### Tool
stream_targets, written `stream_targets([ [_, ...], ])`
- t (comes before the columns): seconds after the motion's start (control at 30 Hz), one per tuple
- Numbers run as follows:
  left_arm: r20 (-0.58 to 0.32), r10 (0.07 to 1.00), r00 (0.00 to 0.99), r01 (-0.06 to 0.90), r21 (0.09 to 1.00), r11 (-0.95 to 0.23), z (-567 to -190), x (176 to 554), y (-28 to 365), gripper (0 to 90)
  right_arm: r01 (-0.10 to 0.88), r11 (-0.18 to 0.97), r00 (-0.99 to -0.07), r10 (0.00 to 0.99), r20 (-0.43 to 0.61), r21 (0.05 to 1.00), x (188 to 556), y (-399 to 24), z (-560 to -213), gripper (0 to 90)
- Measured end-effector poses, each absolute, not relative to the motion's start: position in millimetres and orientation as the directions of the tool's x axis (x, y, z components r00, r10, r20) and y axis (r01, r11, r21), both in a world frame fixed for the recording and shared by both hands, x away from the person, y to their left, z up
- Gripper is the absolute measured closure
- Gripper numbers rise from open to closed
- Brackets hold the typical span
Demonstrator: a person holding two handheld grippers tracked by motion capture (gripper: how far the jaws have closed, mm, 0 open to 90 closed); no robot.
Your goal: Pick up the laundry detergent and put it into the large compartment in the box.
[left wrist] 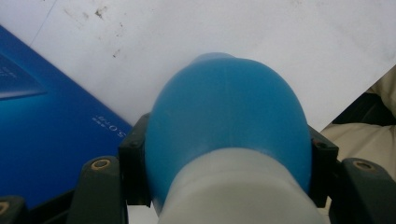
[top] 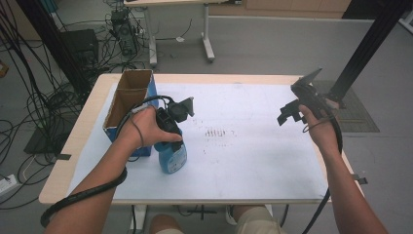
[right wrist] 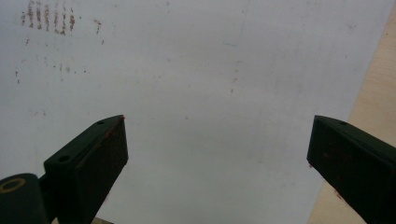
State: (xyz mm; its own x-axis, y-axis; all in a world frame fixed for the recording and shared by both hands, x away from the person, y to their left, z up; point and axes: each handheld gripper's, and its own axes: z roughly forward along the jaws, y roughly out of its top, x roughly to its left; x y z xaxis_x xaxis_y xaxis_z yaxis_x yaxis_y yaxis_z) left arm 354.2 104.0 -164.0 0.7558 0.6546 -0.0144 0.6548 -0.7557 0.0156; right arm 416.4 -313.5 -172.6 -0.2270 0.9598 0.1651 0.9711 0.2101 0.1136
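Left gripper (top: 171,127) clamped on blue bottle (top: 173,157), standing just beside box (top: 127,97) on table's (top: 253,161) left. Right gripper (top: 291,113) wide open, empty, well apart. I'd keep squeeze steady, bottle upright, lift clear of box wall.

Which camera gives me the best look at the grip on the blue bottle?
The left gripper view: the blue bottle sits clamped between the left gripper's black jaws, both contacts visible. The high view shows the bottle standing beside the cardboard box, the hand covering the grip. The right gripper view shows bare table sheet.
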Motion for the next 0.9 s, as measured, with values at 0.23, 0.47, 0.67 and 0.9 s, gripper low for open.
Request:
stream_targets([
  [0.23, -0.013, 0.655, 0.755, 0.655, 0.02, -0.755, -163, 353, 105, 37.5, 0.971, 0.211, -0.228, 0.959, 0.167, 0.116, 416, -313, -172, 5.2],
  [0.47, -0.014, 0.671, 0.741, 0.671, 0.045, -0.74, -141, 350, 112, 37.5, 0.969, 0.218, -0.235, 0.958, 0.164, 0.114, 417, -310, -172, 5.2],
  [0.67, -0.008, 0.68, 0.733, 0.679, 0.064, -0.731, -93, 348, 107, 37.4, 0.967, 0.226, -0.243, 0.957, 0.16, 0.116, 416, -307, -169, 5.2],
  [0.9, -0.006, 0.729, 0.684, 0.727, 0.089, -0.681, -23, 357, 103, 37.4, 0.967, 0.224, -0.241, 0.959, 0.15, 0.118, 415, -305, -161, 5.2],
])
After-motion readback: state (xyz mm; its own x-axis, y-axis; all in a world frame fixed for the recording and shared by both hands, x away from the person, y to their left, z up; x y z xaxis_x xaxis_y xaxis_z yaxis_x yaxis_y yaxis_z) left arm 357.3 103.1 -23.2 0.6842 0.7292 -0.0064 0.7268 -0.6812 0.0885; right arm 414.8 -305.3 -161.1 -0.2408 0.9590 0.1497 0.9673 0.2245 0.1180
